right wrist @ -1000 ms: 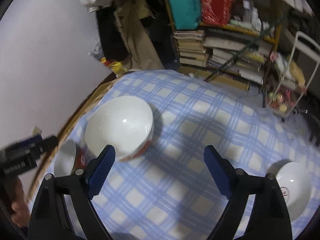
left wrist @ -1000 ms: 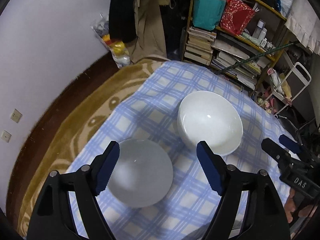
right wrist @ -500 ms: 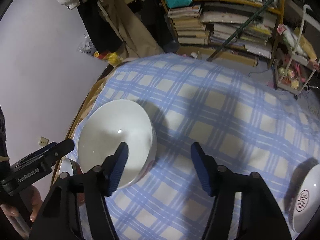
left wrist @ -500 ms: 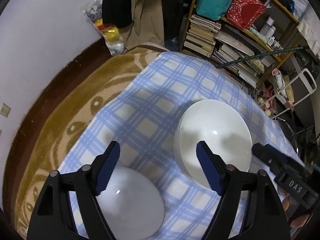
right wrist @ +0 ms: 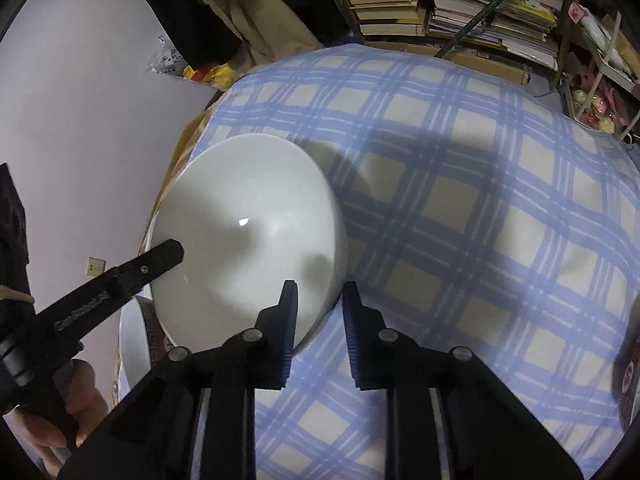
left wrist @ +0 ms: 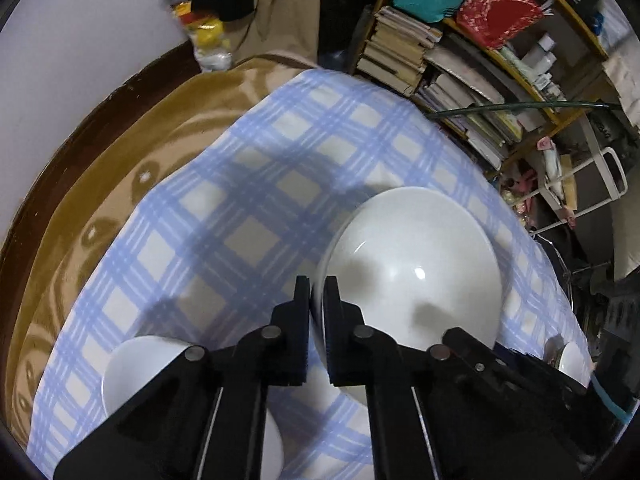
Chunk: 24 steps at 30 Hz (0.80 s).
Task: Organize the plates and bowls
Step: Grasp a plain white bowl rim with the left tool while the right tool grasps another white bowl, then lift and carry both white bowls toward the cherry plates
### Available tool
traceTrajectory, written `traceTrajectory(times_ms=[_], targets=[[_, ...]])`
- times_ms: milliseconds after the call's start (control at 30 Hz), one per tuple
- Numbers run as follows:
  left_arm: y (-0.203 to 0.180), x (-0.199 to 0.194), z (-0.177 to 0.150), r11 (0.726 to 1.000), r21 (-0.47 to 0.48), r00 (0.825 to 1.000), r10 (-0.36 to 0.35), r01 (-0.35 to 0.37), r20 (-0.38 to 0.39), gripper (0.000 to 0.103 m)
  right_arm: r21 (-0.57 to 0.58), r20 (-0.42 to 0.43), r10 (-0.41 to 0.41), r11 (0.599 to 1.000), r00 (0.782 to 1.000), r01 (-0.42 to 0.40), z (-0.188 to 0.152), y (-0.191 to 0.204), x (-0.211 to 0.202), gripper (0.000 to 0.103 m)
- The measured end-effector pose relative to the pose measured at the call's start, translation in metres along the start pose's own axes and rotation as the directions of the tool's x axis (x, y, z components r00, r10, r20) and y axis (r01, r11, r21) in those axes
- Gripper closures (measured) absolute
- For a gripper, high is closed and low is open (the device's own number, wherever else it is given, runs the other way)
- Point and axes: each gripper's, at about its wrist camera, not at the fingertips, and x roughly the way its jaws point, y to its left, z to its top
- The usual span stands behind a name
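My left gripper (left wrist: 317,294) has just closed onto the near-left rim of the big white bowl (left wrist: 412,264) on the checked cloth (left wrist: 248,200). My right gripper (right wrist: 318,300) has just been closing across the opposite rim (whether its pads press yet, I cannot tell). A smaller white bowl (left wrist: 140,364) sits just beside, left.

1. The big bowl (left wrist: 420,264) is plain glossy white inside.
2. The smaller bowl (left wrist: 140,364) is white too.
3. The cloth (right wrist: 460,200) is a blue and cream plaid check.
4. The blanket (left wrist: 120,152) under it is mustard brown with darker swirls.
5. Both grippers are black, left (left wrist: 316,292) and right (right wrist: 318,296).
6. The wall (right wrist: 80,100) is pale lilac-grey.
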Motion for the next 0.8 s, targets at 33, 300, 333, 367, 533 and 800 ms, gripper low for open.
traceTrajectory(times_ms=[33, 300, 333, 367, 533, 800], targets=[[-0.001, -0.002, -0.001, 1.000, 0.008, 1.000, 0.005, -0.005, 0.002, 0.096, -0.012, 0.002, -0.008, 1.000, 1.000, 0.008, -0.001, 0.003, -0.003, 0.082], [-0.021, -0.022, -0.028, 0.994, 0.109, 1.000, 0.031, -0.031, 0.006, 0.096, -0.064, 0.029, -0.058, 0.996, 0.998, 0.060, -0.016, 0.002, -0.030, 0.084], [-0.023, -0.023, -0.030, 0.993, 0.112, 1.000, 0.029, -0.029, 0.001, 0.096, -0.070, 0.030, -0.061, 0.996, 0.998, 0.063, -0.019, 0.000, -0.035, 0.084], [-0.024, -0.025, -0.033, 0.994, 0.110, 1.000, 0.027, -0.026, -0.005, 0.096, -0.073, 0.027, -0.063, 0.995, 0.998, 0.065, -0.021, -0.001, -0.039, 0.084], [-0.038, -0.043, -0.048, 0.996, 0.092, 1.000, 0.006, -0.006, -0.005, 0.096, -0.086, 0.034, -0.085, 0.992, 0.996, 0.088, -0.036, -0.008, -0.062, 0.084], [-0.070, -0.078, -0.081, 0.997, 0.069, 0.999, -0.021, 0.019, 0.030, 0.096, -0.104, 0.069, -0.114, 0.987, 0.991, 0.121, -0.066, -0.032, -0.106, 0.086]])
